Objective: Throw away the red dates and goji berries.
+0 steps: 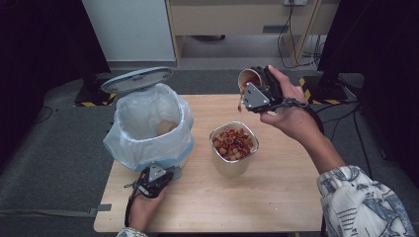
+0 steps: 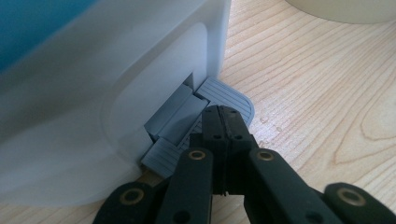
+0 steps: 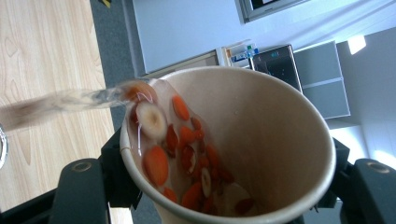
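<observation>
Cup [image 3: 243, 140] base hidden behind right claw [image 3: 224, 186]

Overhead forward-down; two close-ups — shared table [image 1: 276, 197]

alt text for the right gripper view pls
A tilted paper cup, held in the right claw, pours liquid over its rim, with orange and white food pieces sliding along its inner wall. A wooden table lies behind.
</observation>
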